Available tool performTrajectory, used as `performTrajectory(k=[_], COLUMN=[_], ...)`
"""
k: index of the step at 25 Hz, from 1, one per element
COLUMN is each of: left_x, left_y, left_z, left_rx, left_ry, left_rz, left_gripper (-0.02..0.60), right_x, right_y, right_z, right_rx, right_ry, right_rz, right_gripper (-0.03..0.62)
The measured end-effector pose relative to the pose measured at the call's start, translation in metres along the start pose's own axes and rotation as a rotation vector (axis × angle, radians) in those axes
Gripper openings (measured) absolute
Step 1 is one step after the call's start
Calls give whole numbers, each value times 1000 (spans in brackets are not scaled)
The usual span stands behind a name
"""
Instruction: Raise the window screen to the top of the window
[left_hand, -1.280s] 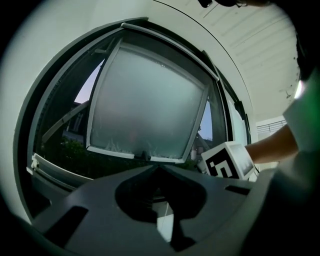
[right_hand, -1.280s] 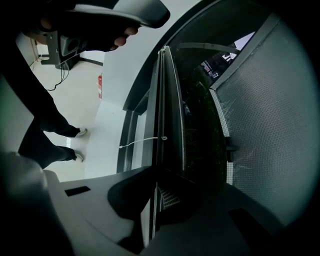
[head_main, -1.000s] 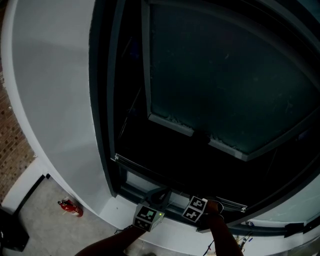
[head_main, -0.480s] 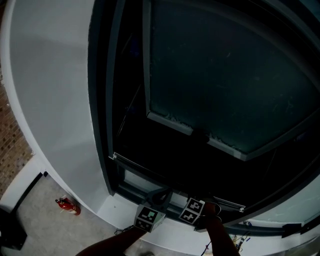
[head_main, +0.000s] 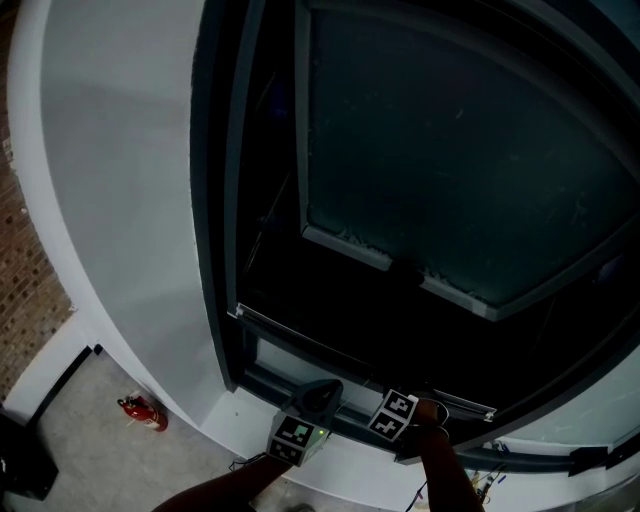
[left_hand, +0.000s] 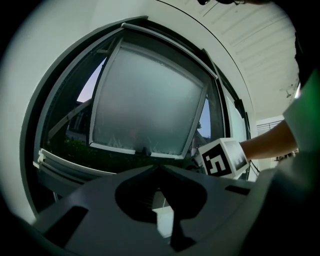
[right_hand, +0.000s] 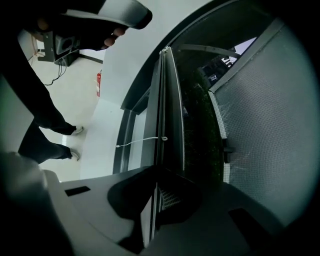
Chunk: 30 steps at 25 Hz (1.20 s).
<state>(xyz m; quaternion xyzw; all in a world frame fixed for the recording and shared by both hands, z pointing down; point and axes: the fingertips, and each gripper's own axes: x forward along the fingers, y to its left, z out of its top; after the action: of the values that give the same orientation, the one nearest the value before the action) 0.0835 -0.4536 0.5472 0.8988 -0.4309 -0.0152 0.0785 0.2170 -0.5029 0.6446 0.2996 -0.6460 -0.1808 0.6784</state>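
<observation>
The window screen's thin bottom rail (head_main: 350, 358) runs low across the dark window frame (head_main: 215, 200). In the right gripper view the rail (right_hand: 161, 100) stands edge-on, and a patch of mesh shows between the jaws. My right gripper (right_hand: 158, 175) is shut on that rail near its right end. Its marker cube (head_main: 393, 415) shows just below the rail in the head view. My left gripper (left_hand: 159, 168) is beside it on the left, apart from the rail. It points level at the window, its jaw tips together with nothing between them. A frosted sash (head_main: 450, 150) hangs tilted outward above.
A white wall (head_main: 120, 200) curves along the window's left side, with brick (head_main: 25, 260) beyond it. On the floor below stands a red fire extinguisher (head_main: 143, 412). A white pull cord (right_hand: 137, 142) hangs off the rail. The person's legs (right_hand: 45, 125) are at the left.
</observation>
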Motion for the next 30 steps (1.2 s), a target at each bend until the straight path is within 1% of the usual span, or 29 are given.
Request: performTrajectory(k=[4, 9, 15, 19, 23, 27, 30], left_x=[-1, 6, 23, 36, 47, 52, 55], left_y=[6, 3, 15, 17, 14, 12, 13], left_z=[5, 20, 33, 62, 99, 128, 145], left_rx=[1, 25, 44, 49, 79, 108, 126], left_ry=[-5, -17, -38, -65, -101, -118, -124], left_rz=[7, -12, -18, -21, -30, -33, -29], left_gripper=[0, 0, 0, 0, 0, 1, 2], right_x=[-3, -7, -24, -39, -49, -59, -77], right_y=[-3, -4, -23, -36, -43, -49, -70], right_z=[2, 2, 2, 2, 2, 1, 0], right_rx=[10, 14, 22, 24, 14, 5, 13], right_ry=[20, 31, 25, 21, 33, 40, 35], right_rz=[-19, -10, -40, -28, -6, -31, -70], right_gripper=[20, 20, 20, 20, 20, 20, 20])
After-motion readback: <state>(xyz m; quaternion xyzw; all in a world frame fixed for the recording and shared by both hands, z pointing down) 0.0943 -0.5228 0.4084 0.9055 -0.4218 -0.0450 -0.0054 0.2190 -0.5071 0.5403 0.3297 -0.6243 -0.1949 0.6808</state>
